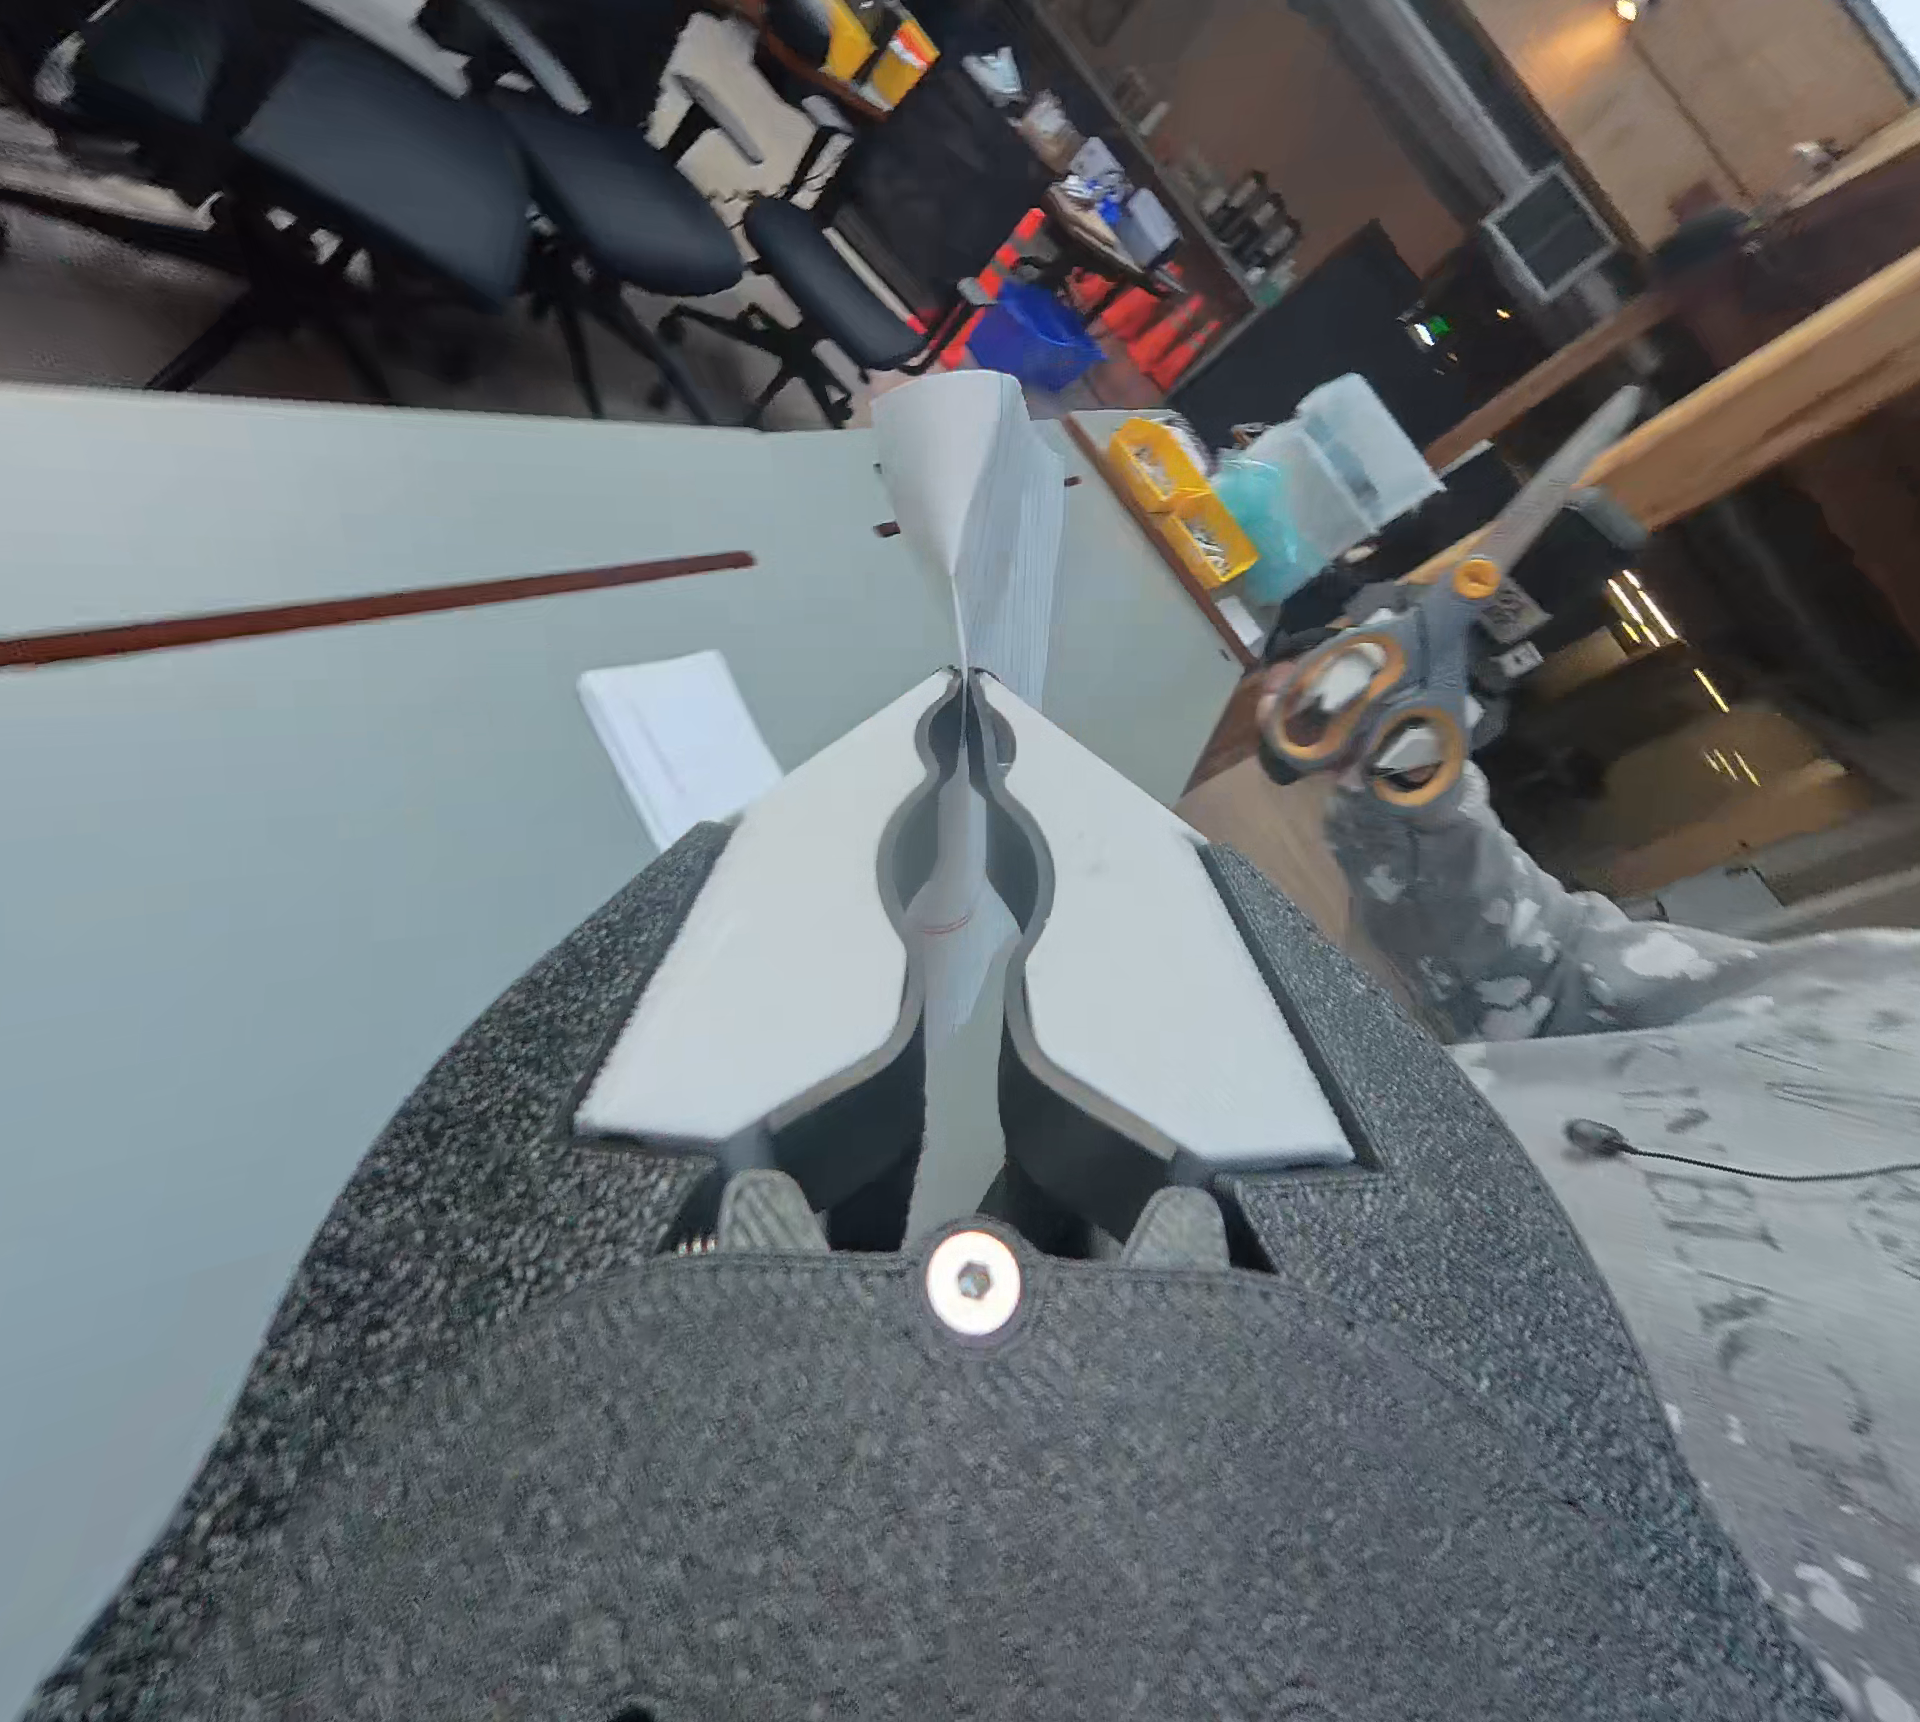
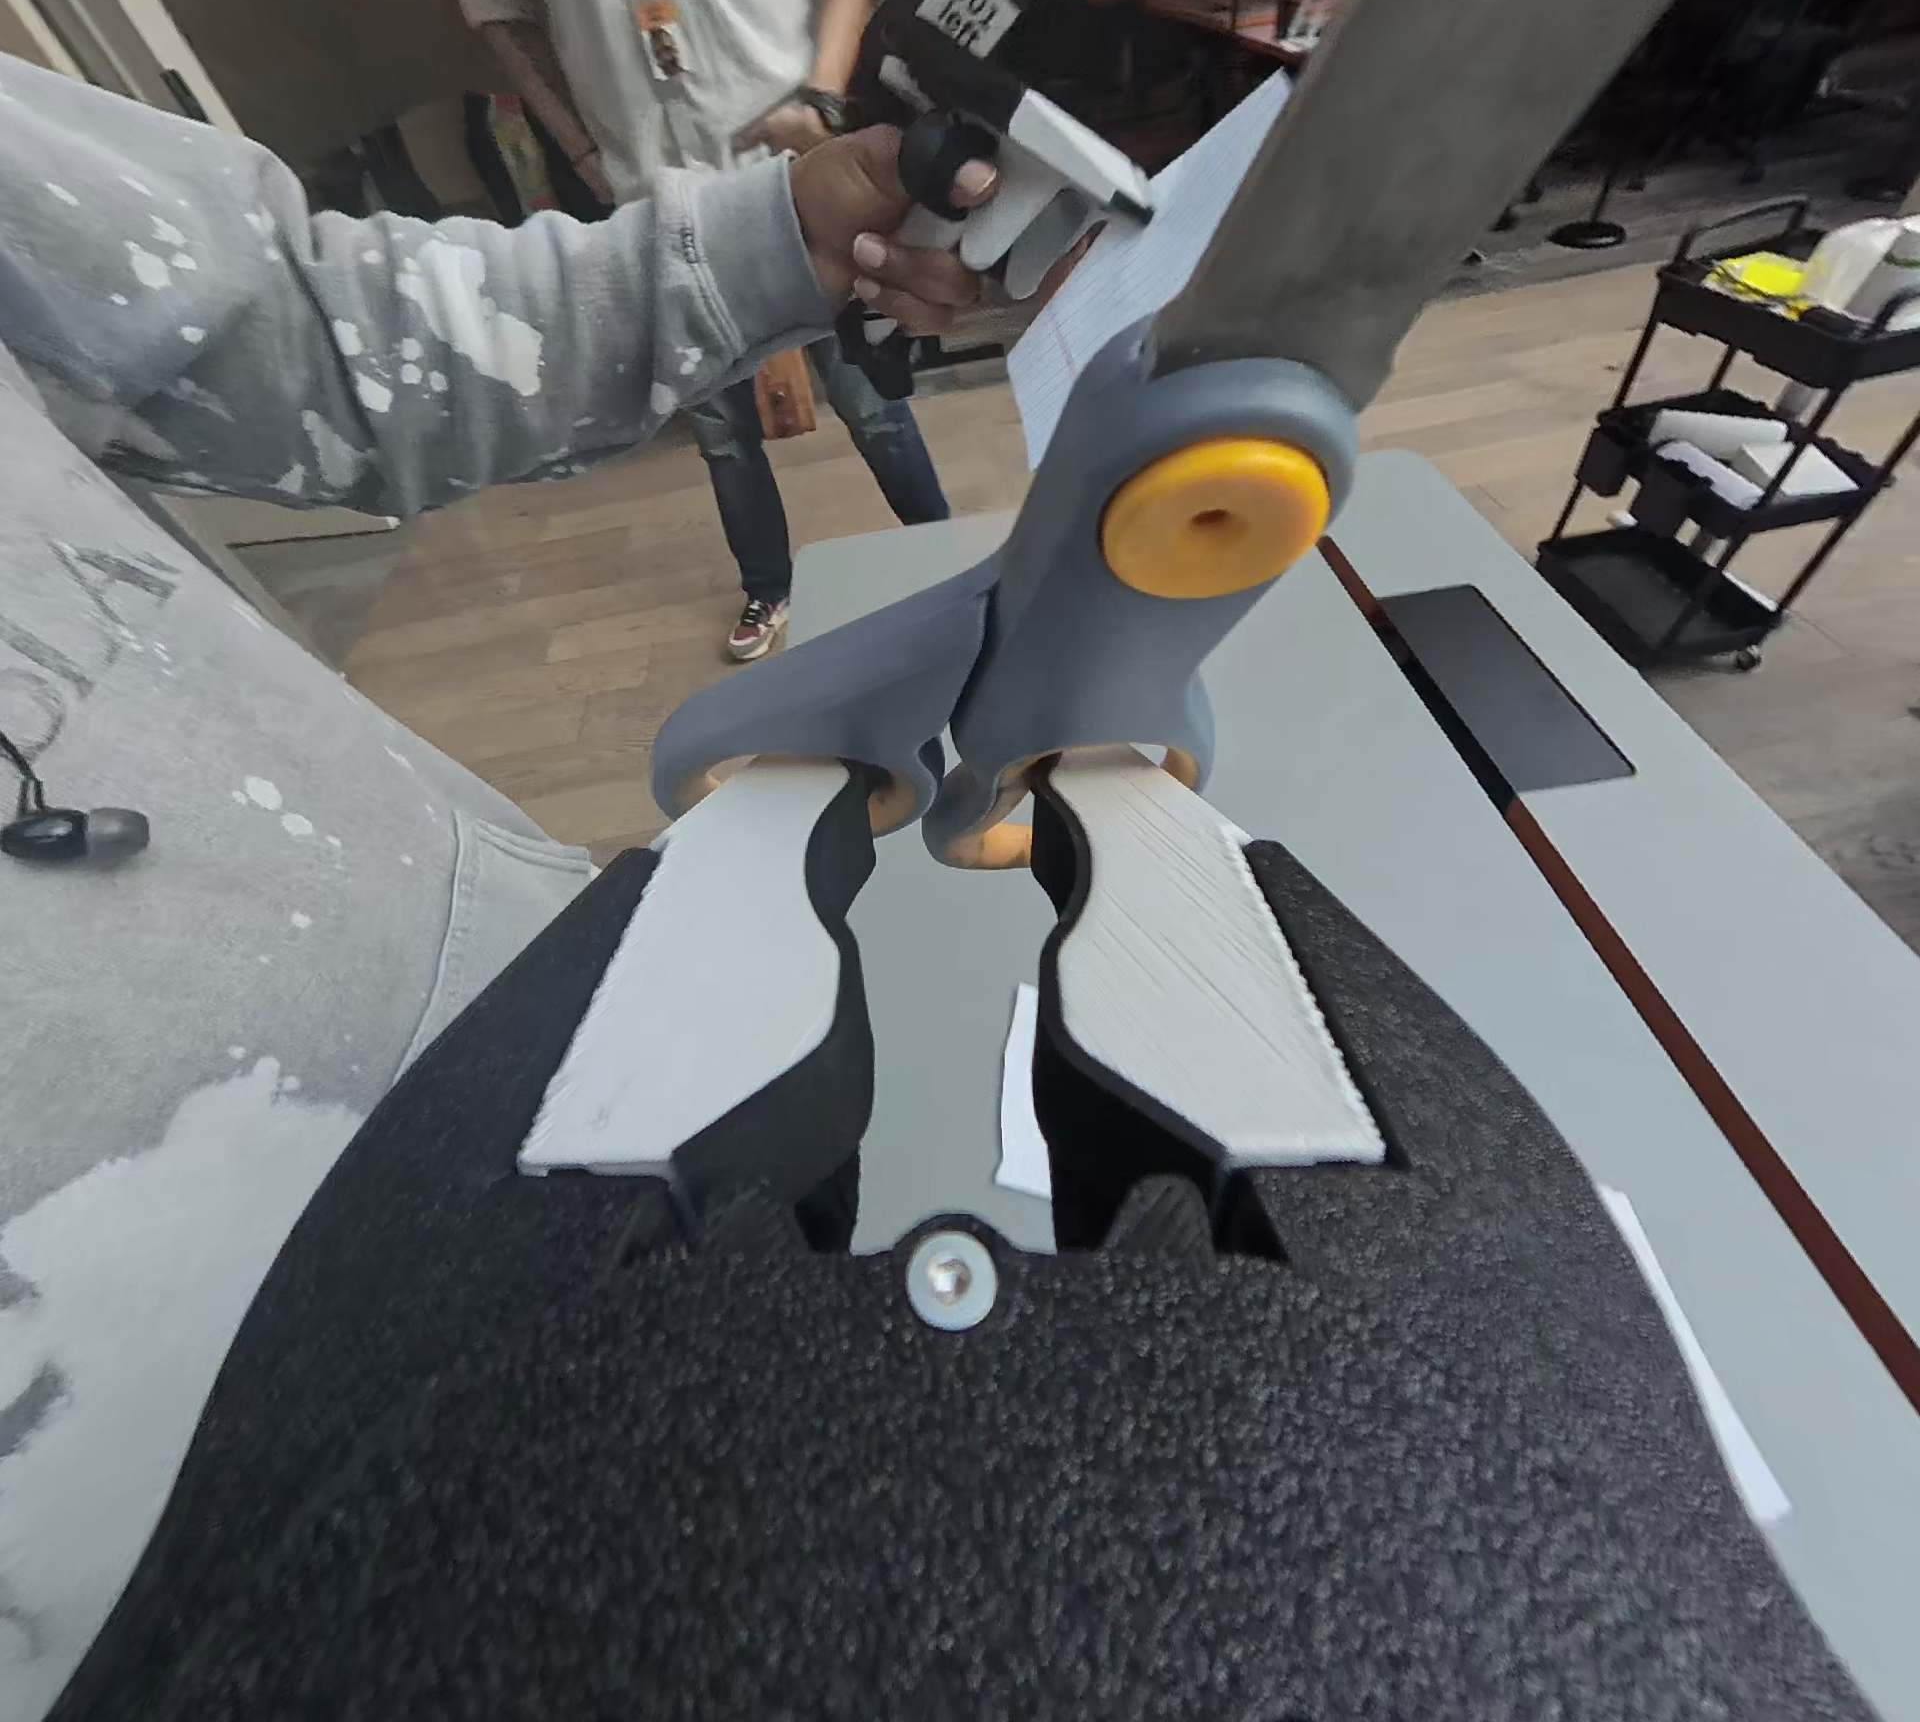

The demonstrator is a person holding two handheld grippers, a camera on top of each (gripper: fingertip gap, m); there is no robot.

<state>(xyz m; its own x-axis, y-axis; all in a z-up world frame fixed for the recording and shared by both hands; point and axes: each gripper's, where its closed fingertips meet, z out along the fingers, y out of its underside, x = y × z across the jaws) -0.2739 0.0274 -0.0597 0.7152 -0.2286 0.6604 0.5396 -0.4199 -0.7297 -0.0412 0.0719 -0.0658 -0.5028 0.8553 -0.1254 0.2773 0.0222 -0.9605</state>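
Left wrist view: left gripper point(image 1: 964, 685) pinches a lined paper sheet point(image 1: 987, 519) upright above the grey table point(image 1: 312, 841). Right gripper point(image 2: 951, 799), fingers spread inside the handle loops, carries scissors point(image 2: 1091, 633); the blades meet the sheet, so holding it taut should aid a clean cut.

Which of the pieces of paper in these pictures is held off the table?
The lined sheet pinched in the left gripper is held up. The white stack and white strip lie flat on the grey table.
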